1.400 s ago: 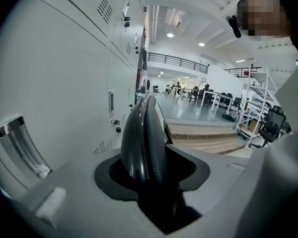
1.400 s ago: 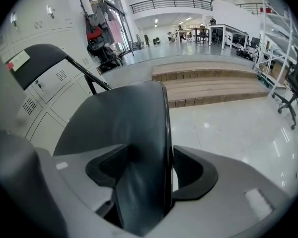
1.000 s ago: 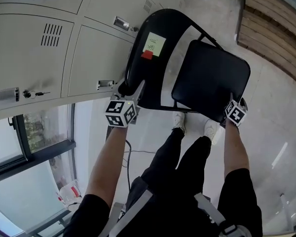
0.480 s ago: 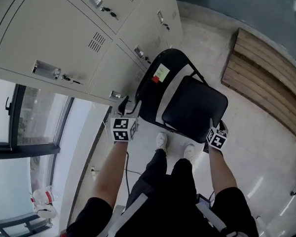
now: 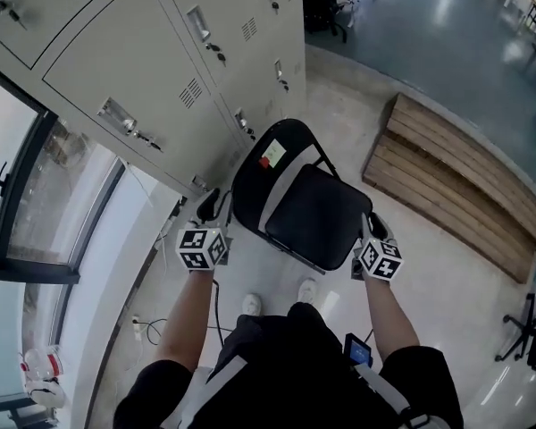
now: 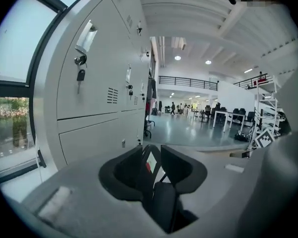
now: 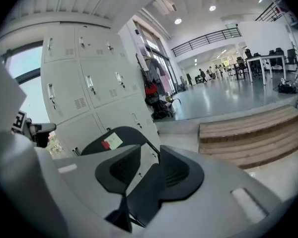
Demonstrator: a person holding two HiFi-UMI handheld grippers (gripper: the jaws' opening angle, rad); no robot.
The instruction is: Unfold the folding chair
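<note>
The black folding chair [image 5: 304,213] has a pale note [image 5: 274,153] and a red tag [image 5: 265,162] on its backrest, the print too small to read. It stands opened out. The left tool [image 6: 155,155] and right tool [image 7: 149,158], jaws just narrowed to half-apart, grip nothing.

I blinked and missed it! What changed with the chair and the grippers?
The left gripper and right gripper came up off the chair and drew back, their jaws closing partway with nothing gripped between them. The chair stayed unfolded beside the lockers.
</note>
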